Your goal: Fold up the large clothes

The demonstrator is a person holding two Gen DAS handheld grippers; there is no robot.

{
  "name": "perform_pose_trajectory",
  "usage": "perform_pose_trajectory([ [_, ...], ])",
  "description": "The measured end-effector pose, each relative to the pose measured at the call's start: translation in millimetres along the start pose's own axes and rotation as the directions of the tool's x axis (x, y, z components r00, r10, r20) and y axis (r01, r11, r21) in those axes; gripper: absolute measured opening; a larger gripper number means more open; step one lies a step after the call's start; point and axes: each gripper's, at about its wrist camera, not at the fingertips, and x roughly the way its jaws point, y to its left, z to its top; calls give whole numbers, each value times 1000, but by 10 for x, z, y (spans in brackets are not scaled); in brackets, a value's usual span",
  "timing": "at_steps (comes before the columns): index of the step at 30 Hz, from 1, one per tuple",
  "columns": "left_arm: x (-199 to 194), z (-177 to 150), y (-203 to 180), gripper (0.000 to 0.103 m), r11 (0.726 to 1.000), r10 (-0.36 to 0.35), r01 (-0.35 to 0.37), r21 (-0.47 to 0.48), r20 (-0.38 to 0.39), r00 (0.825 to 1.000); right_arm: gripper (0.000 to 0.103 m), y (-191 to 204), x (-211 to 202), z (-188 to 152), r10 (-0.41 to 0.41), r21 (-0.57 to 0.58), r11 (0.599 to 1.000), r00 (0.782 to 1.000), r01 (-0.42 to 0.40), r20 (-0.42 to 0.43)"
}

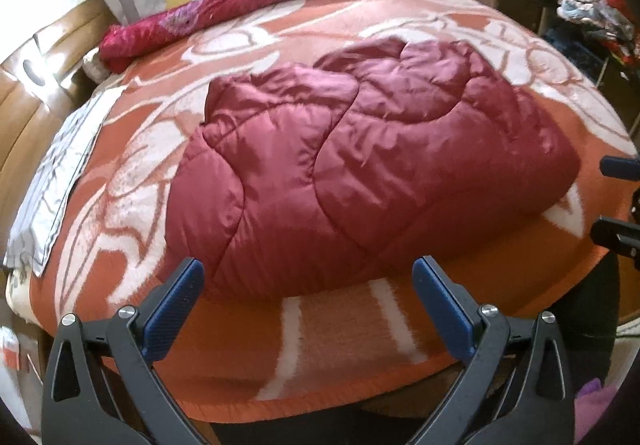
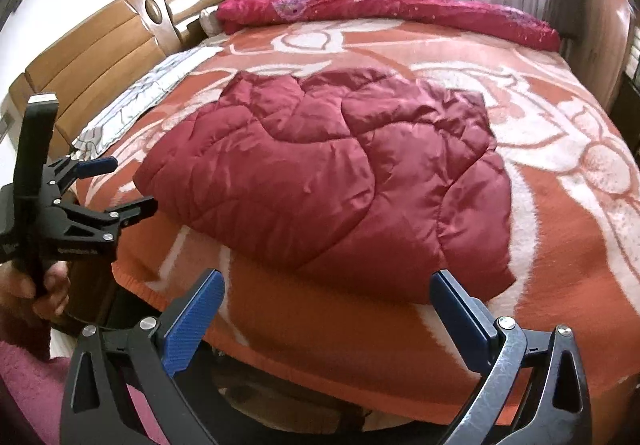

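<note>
1. You held the left gripper (image 1: pixel 308 309) over the near edge of the bed, its blue-padded jaws spread wide with nothing between them. The pads touched no fabric.

2. You held the right gripper (image 2: pixel 326 319) the same way: jaws spread to their widest, empty, pointed down toward the bed. In the right wrist view, the left gripper (image 2: pixel 106 185) showed at the left edge, gripped by your hand (image 2: pixel 40 285), also clear of the cloth.

3. The task's thing, a dark red quilted padded garment of shiny fabric (image 1: pixel 348 165), lay in a folded, puffy bundle in the middle of the orange and white patterned blanket (image 1: pixel 344 329) that covered the bed. Its near edge lay just beyond both sets of jaws.

4. Judged from this lie, a fold looked just laid down and released. The bundle was bulky and uneven; its far edge (image 2: pixel 320 79) was wavy and its right side (image 2: pixel 492 205) bulged outward.

5. To do the step well, you needed to check the outline before regrasping. A further fold would have called for one corner of the near edge in each set of jaws, taken through all layers, since slick padded fabric tends to slide and spring back.

6. You needed to keep both grippers level with each other during any lift, so the layers would not shear apart.

7. The magenta rolled bedcover (image 1: pixel 280 1) along the far side lay well apart from the garment and needed no attention.
</note>
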Motion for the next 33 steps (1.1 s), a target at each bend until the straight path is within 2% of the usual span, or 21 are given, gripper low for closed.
perform_pose_trajectory([
  [3, 117, 32, 24, 103, 998, 12, -13, -55, -16, 1000, 103, -12, 132, 7, -24, 20, 999, 1000, 25, -20],
  [8, 135, 106, 33, 103, 990, 21, -18, -139, 20, 1000, 103, -34, 276, 72, -50, 88, 995, 998, 47, 28],
  [12, 97, 120, -51, 103, 990, 47, -38, -138, 61, 997, 103, -33, 354, 141, -86, 114, 990, 994, 78, 69],
  [16, 131, 122, -87, 103, 988, 28, -18, -150, 61, 998, 103, -53, 411, 171, -103, 139, 986, 990, 90, 93],
  [24, 211, 123, -108, 103, 985, 22, -15, -171, 38, 999, 103, -113, 480, 172, -112, 170, 981, 990, 96, 89],
  [33, 240, 127, -128, 103, 986, 5, -1, -164, 20, 1000, 103, -103, 536, 189, -105, 154, 984, 992, 93, 71],
])
